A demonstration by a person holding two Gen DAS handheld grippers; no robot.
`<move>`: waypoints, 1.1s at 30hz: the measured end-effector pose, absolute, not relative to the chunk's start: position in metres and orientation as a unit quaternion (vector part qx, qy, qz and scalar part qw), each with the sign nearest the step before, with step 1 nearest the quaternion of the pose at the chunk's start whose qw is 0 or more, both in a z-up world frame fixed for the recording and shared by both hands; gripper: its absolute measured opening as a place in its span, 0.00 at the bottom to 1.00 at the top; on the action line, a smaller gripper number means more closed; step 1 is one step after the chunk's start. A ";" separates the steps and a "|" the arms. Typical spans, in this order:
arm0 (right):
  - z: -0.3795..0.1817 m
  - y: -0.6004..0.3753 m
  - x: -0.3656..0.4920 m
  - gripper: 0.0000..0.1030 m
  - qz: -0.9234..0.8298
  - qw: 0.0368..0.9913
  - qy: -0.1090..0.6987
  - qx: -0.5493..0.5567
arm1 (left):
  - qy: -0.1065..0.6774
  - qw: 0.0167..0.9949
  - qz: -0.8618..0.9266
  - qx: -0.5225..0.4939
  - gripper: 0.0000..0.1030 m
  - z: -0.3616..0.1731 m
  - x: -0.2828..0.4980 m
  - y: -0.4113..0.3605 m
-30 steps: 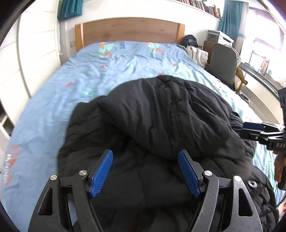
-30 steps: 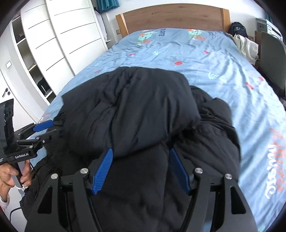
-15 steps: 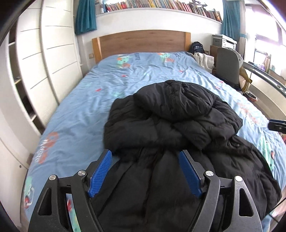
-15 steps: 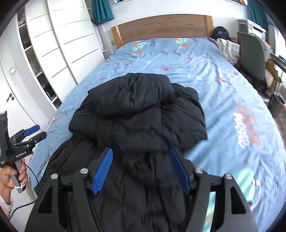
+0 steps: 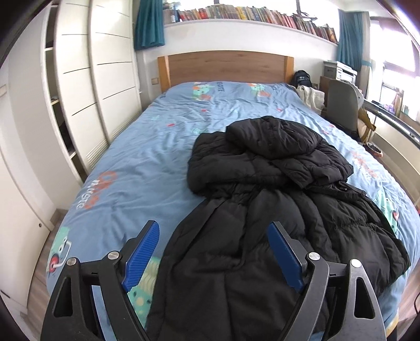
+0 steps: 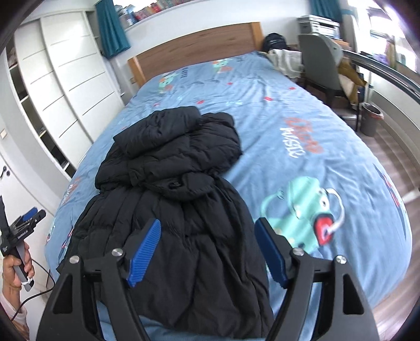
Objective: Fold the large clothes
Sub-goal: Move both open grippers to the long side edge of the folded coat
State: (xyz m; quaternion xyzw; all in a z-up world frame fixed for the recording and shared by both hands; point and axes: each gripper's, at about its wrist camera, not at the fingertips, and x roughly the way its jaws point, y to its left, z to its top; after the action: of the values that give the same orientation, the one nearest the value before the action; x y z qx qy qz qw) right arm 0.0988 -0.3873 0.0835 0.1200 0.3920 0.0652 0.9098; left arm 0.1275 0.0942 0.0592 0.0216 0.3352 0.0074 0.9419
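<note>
A black puffer jacket lies lengthwise on the blue bed, its hood and top part folded down over the body, its hem at the foot edge. It also shows in the right wrist view. My left gripper is open and empty, held above the jacket's lower left part. My right gripper is open and empty above the jacket's lower right part. The left gripper also shows at the right wrist view's left edge, off the bed.
White wardrobes run along the bed's left side. A wooden headboard stands at the far end. A grey chair and a bin stand to the right. A bookshelf hangs above.
Both grippers have pulled back from the jacket toward the foot of the bed and risen. The jacket's top stays folded over. Both remain open.
</note>
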 end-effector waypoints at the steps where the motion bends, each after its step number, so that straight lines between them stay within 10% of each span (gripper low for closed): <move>1: 0.084 -0.390 0.091 0.72 0.062 0.911 0.390 0.123 | 0.335 0.942 0.010 0.020 0.82 0.059 0.123 0.098; 33: -0.008 -0.464 0.032 0.82 0.027 0.869 0.437 0.229 | 0.483 0.865 0.089 -0.102 0.84 -0.056 0.067 0.216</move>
State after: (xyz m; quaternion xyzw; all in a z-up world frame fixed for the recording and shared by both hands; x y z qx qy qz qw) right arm 0.0321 -0.4639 -0.0078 0.2286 0.4375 0.0272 0.8693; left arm 0.0674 0.2163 -0.0557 -0.1019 0.4828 0.0889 0.8652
